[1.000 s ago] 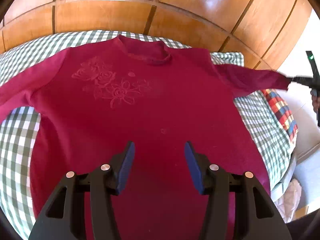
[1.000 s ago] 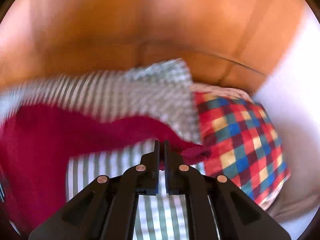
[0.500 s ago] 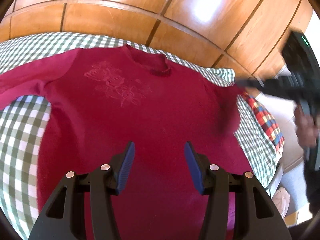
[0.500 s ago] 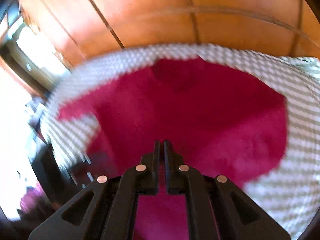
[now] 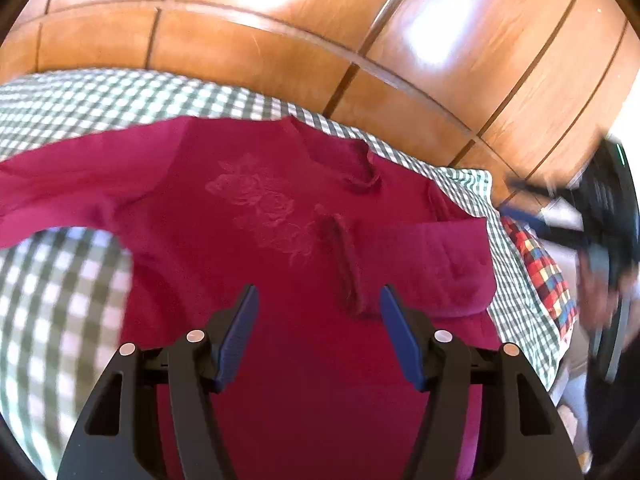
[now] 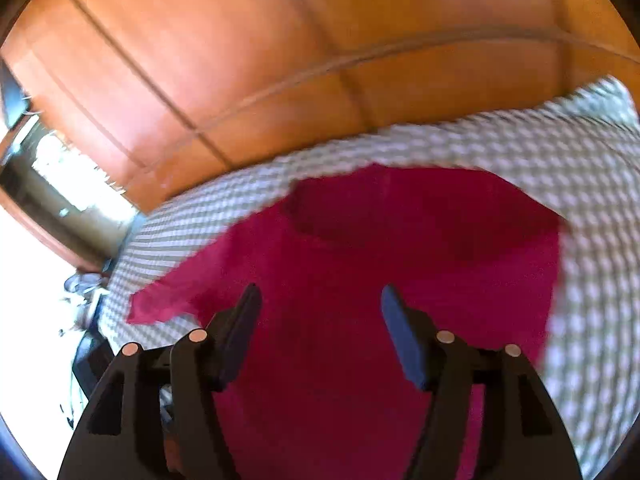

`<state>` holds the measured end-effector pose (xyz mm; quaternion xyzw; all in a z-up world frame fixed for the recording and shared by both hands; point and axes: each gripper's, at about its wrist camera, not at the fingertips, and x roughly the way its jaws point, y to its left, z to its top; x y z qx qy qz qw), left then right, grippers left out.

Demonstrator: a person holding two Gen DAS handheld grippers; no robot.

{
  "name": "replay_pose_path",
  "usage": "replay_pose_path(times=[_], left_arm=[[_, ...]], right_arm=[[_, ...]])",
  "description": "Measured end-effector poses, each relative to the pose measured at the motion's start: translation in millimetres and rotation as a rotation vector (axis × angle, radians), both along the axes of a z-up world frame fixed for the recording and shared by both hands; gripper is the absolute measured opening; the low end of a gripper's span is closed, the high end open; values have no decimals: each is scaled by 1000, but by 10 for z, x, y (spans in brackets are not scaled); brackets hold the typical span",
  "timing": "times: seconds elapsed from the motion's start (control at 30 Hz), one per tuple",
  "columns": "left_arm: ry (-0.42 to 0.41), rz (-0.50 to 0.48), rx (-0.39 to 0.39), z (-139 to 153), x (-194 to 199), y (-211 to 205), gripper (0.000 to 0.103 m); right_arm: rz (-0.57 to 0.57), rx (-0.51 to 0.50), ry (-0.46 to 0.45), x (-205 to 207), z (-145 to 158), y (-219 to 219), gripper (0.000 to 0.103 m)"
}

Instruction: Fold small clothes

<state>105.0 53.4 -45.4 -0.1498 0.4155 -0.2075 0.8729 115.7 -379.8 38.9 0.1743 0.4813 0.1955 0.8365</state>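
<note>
A crimson long-sleeved top (image 5: 280,264) with a faint rose print lies face up on a green-and-white checked cloth (image 5: 52,288). Its right sleeve (image 5: 432,256) is folded in across the chest, the cuff (image 5: 346,264) lying near the middle. The other sleeve (image 5: 60,196) stretches out to the left. My left gripper (image 5: 318,322) hovers over the lower body of the top, jaws opening, nothing between them. My right gripper (image 6: 320,322) hangs above the same top (image 6: 360,280), jaws opening and empty. The right gripper (image 5: 560,220) also appears blurred at the right edge of the left wrist view.
Wooden panelling (image 5: 280,40) rises behind the checked cloth. A multicoloured plaid cushion (image 5: 540,276) lies at the cloth's right end. In the right wrist view a bright window (image 6: 68,168) and dark clutter (image 6: 84,292) sit off the cloth's left end.
The right gripper carried the right sleeve from stretched out over the plaid cushion onto the chest, then opened and let it go. The left gripper's jaws widened and its view shifted right.
</note>
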Motion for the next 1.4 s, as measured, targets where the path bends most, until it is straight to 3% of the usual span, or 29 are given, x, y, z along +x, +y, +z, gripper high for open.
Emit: replay_pose_path(times=[0.17, 0.27, 0.33, 0.4, 0.5, 0.53, 0.63, 0.7, 0.8, 0.87, 1.0, 1.07, 1.27, 1.4], left_arm=[[87, -86, -32, -162, 352, -395, 61], [140, -107, -6, -322, 552, -664, 59], [163, -115, 59, -413, 645, -840, 20], [141, -137, 91, -311, 702, -945, 4], [24, -108, 62, 162, 762, -878, 5], [-38, -64, 23, 457, 791, -734, 5], [-142, 50, -33, 941, 827, -294, 4], [-166, 102, -13, 1051, 832, -72, 4], [-118, 143, 50, 914, 860, 174, 4], [-55, 158, 91, 664, 878, 275, 4], [26, 196, 94, 327, 950, 399, 4], [52, 218, 86, 200, 1013, 430, 4], [58, 200, 109, 115, 1040, 475, 4], [19, 175, 126, 195, 996, 469, 5]], right_arm=[[-123, -33, 110, -494, -541, -672, 65], [-186, 12, 165, -672, -794, -969, 66], [-217, 37, 179, -747, -883, -1100, 66], [-231, 53, 187, -769, -934, -1163, 66], [-229, 27, 169, -751, -945, -1174, 66], [-224, 24, 162, -737, -939, -1163, 66], [-200, 18, 140, -703, -936, -1075, 66], [-188, 18, 137, -631, -965, -978, 66], [-176, 16, 121, -547, -945, -837, 66], [-174, -7, 95, -482, -904, -744, 66], [-123, -169, 11, -251, -786, -378, 66], [-114, -168, 11, -157, -774, -302, 65], [-155, -247, -69, 421, -645, -125, 63], [-219, -159, -32, 998, -677, -256, 67]])
